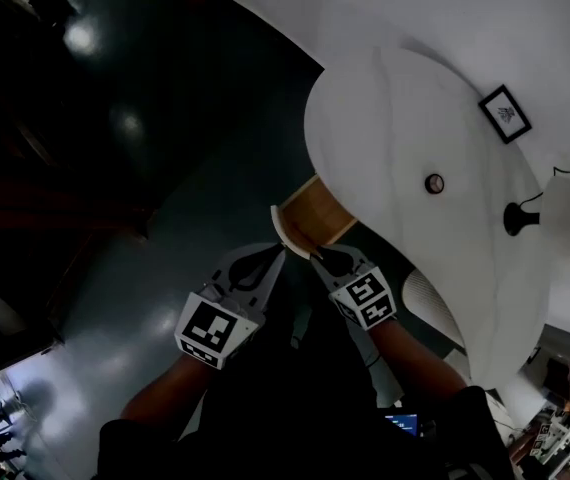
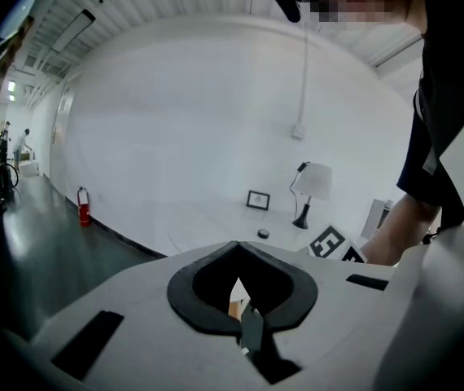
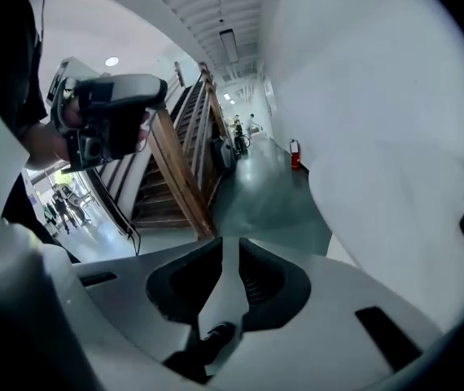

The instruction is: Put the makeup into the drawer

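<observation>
Left gripper (image 1: 270, 260) clenched, empty; right gripper (image 1: 317, 256) barely parted, empty. Risk: tips crowd open drawer (image 1: 315, 213), could knock it; small pot (image 1: 434, 183) may roll if nudged.

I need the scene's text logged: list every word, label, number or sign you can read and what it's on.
None can be read.
The left gripper and the right gripper: square marker patterns only, no letters.
The framed picture: too small to read.
The fire extinguisher: label too small to read.
</observation>
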`<move>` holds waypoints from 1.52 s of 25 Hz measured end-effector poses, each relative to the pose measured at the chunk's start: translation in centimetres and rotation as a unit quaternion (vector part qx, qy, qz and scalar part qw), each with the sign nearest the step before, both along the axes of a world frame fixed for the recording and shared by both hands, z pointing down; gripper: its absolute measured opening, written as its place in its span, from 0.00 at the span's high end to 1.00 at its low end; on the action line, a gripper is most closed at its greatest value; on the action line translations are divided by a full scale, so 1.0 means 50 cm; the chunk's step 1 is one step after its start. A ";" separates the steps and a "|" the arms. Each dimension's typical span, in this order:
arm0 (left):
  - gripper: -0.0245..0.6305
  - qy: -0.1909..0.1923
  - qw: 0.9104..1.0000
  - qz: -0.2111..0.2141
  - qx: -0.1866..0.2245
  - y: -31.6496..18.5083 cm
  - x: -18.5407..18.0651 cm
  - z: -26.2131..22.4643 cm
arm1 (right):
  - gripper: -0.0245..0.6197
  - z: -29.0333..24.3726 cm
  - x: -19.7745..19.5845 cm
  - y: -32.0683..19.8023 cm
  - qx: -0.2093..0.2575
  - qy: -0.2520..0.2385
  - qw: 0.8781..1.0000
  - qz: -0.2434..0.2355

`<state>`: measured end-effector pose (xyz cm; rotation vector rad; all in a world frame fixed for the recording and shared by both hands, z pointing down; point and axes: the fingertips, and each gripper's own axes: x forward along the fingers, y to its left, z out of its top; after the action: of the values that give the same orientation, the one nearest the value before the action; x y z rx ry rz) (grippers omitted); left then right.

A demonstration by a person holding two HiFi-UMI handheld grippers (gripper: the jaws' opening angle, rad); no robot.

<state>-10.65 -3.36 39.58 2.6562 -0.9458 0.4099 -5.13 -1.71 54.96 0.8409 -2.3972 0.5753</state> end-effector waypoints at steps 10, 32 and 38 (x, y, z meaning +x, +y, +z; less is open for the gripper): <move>0.95 0.000 1.000 -0.007 0.014 0.017 0.057 -0.085 | 0.89 -0.180 0.129 0.013 0.048 0.003 0.999 0.024; 0.95 0.017 0.999 -0.030 0.042 -0.036 0.214 -0.156 | 0.89 -0.374 0.383 -0.041 0.146 -0.074 0.982 0.094; 0.95 0.017 0.998 -0.044 0.049 -0.045 0.268 -0.168 | 0.90 -0.338 0.478 -0.075 0.143 -0.062 0.981 0.112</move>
<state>2.75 -5.61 31.17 2.6865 -1.0944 0.3044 18.77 -5.48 38.06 1.2425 -2.5558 0.3780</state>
